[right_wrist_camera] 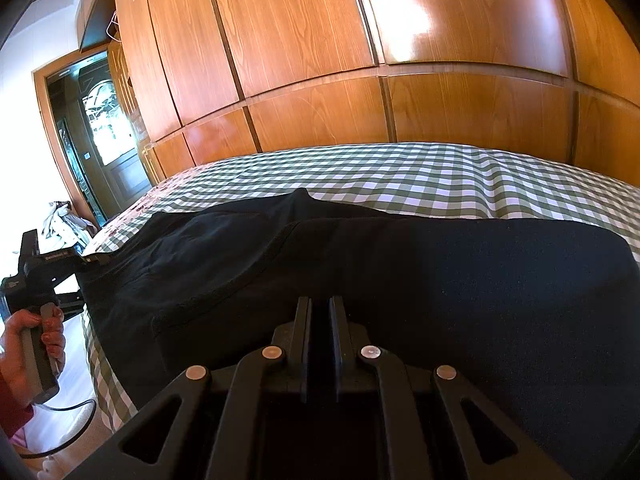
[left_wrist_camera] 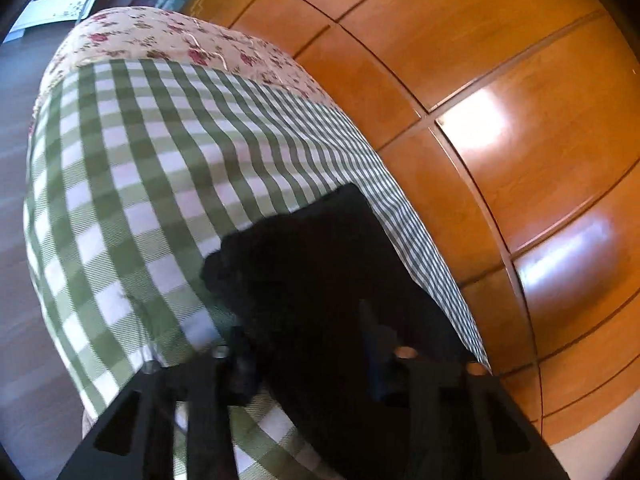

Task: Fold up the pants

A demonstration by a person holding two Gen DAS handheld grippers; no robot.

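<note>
Pants [right_wrist_camera: 360,264] flat on checked bed [right_wrist_camera: 440,176] — R gripper [right_wrist_camera: 320,308] jaws pinched on hem

Glossy wooden wardrobe panels [right_wrist_camera: 312,40] catching window glare, green-checked bedspread [left_wrist_camera: 132,168], perhaps a glazed door [right_wrist_camera: 100,128] left.

Glare on wardrobe [right_wrist_camera: 400,20]; left view blurred; fisheye edges dark; pants [right_wrist_camera: 400,272] underexposed.

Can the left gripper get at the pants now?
Probably yes. The left gripper is right at the pants edge on the bed, with dark cloth between its fingers and nothing blocking it.
</note>
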